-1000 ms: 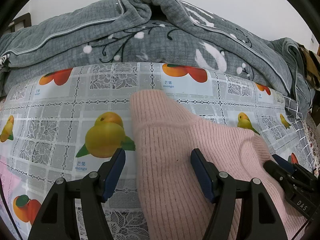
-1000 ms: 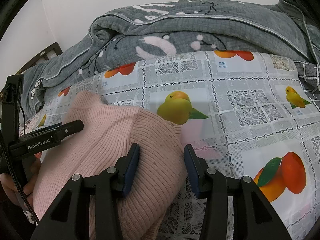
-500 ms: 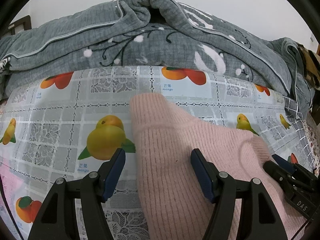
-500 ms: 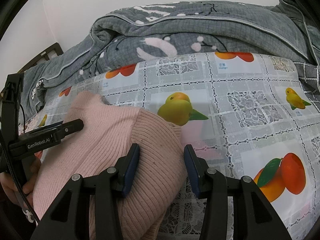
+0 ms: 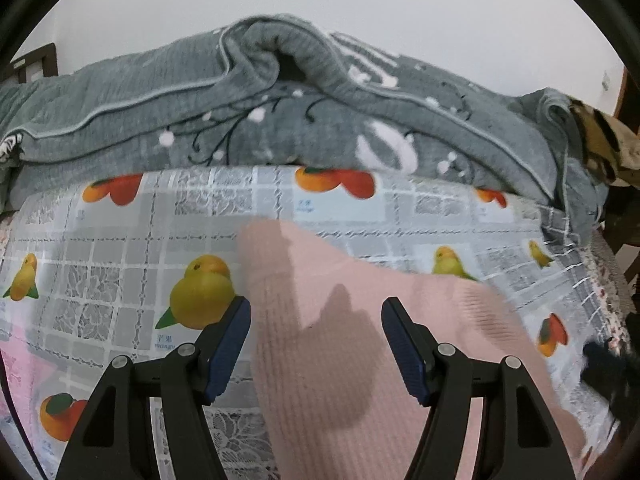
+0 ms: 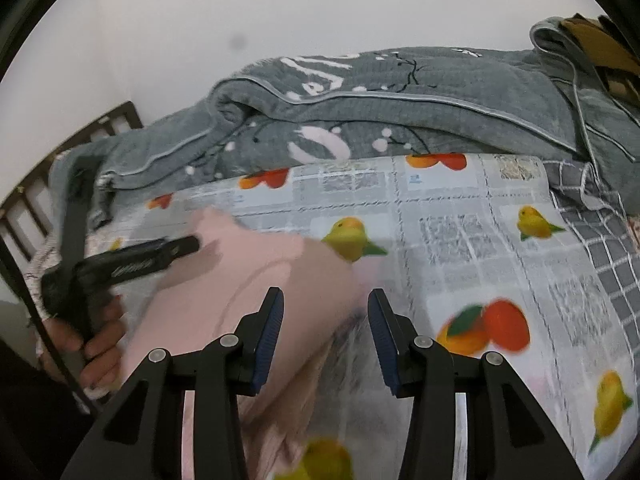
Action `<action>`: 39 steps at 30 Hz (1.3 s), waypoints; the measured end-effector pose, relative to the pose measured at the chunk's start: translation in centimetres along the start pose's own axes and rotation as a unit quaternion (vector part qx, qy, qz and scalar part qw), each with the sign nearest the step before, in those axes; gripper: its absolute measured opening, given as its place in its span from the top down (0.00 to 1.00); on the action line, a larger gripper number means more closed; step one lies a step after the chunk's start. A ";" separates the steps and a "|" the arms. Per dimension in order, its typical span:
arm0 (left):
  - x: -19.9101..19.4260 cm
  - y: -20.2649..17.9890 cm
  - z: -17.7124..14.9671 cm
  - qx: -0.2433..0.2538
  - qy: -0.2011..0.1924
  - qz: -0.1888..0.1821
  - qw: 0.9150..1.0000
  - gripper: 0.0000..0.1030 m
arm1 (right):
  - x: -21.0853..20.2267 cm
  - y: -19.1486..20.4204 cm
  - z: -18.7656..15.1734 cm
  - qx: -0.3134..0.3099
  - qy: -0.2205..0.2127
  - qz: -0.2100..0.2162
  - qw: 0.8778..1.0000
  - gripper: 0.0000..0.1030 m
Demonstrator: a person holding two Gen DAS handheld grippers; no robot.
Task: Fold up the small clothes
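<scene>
A folded pink ribbed knit garment [image 5: 360, 320] lies on the fruit-print tablecloth [image 5: 120, 264]. My left gripper [image 5: 316, 344] is open above it, its jaws astride the left part of the garment, holding nothing. In the right wrist view the same pink garment [image 6: 240, 280] lies left of centre. My right gripper [image 6: 326, 336] is open above the garment's right edge and holds nothing. The left gripper [image 6: 192, 245] and the hand holding it show at the left of that view. Both views are blurred by motion.
A bunched grey floral quilt [image 5: 280, 112] runs along the far side of the tablecloth. A grey checked cloth [image 6: 600, 248] lies at the right. A dark wooden headboard [image 6: 48, 184] stands at the far left. A pink cloth [image 5: 16, 364] shows at the left edge.
Both grippers have lifted up and back from the pink garment. My right gripper has opened wider, let go of the garment's edge and swung to the right. The garment stays on the tablecloth.
</scene>
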State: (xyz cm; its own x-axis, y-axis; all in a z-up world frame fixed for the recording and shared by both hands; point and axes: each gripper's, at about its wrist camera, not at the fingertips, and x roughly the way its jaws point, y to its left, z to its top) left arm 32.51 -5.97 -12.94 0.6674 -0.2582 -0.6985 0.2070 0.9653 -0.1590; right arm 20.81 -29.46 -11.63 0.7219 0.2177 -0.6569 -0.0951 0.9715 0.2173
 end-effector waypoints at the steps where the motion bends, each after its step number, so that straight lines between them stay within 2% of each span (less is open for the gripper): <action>1: -0.4 -0.3 0.1 0.002 -0.003 -0.003 1.000 0.36 | -0.6 0.4 -0.8 0.000 0.006 0.008 1.000 0.57; 5: -2.5 -1.3 -0.1 0.016 -0.019 -0.009 1.000 0.36 | -1.4 1.9 -3.4 -0.003 0.025 0.009 1.000 0.57; 7: -3.9 -1.6 -1.2 0.014 -0.022 -0.017 1.000 0.36 | -1.0 2.2 -4.7 0.006 0.037 0.016 0.999 0.57; 8: -4.4 -1.7 -1.9 0.014 -0.019 -0.022 0.999 0.36 | -0.7 2.2 -5.1 0.007 0.037 0.017 0.999 0.63; 11: -6.5 -1.1 -5.7 0.020 -0.015 -0.032 0.999 0.36 | 0.7 2.2 -5.8 0.009 0.051 0.009 0.999 0.89; 13: -7.6 0.0 -8.8 0.011 0.002 -0.034 0.999 0.36 | 0.9 1.9 -6.1 0.014 0.033 0.009 0.999 0.95; 16: -8.9 1.1 -12.7 0.014 0.029 -0.044 0.999 0.36 | -0.2 1.9 -6.3 0.010 0.003 0.018 1.000 0.95; 19: -10.1 0.9 -15.7 0.045 0.043 -0.044 0.997 0.36 | 0.6 1.2 -6.8 0.031 0.023 0.027 0.999 0.94; 21: -10.4 0.4 -16.6 0.061 0.050 -0.027 0.997 0.36 | 0.9 0.7 -7.3 0.047 0.029 0.035 0.998 0.88; 23: -9.9 -0.1 -17.0 0.074 0.061 -0.004 0.995 0.36 | 0.5 0.5 -7.5 0.057 0.026 0.040 0.997 0.87; 25: -9.9 -0.4 -17.1 0.082 0.054 0.005 0.995 0.36 | 0.1 0.5 -7.6 0.064 0.024 0.044 0.997 0.87; 30: -10.1 -0.2 -16.7 0.065 0.038 -0.007 0.997 0.37 | -1.1 0.5 -7.9 0.055 0.027 0.039 0.997 0.86; 33: -9.9 -0.3 -16.6 0.054 0.032 -0.022 0.998 0.47 | -2.7 0.4 -8.8 0.035 0.021 0.030 0.999 0.80; 36: -9.5 -0.6 -16.6 0.047 0.031 -0.037 0.998 0.59 | -3.6 0.7 -10.2 -0.004 0.027 0.009 1.000 0.78; 39: -9.3 -1.2 -16.6 0.051 0.026 -0.034 0.998 0.59 | -2.5 0.9 -11.1 -0.026 0.045 0.004 0.999 0.78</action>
State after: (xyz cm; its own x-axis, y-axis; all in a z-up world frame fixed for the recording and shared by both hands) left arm 14.15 -4.11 -17.80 0.6122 -0.3177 -0.7241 0.3233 0.9362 -0.1375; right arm 11.34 -28.08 -17.81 0.6566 0.2310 -0.7180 -0.1373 0.9726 0.1874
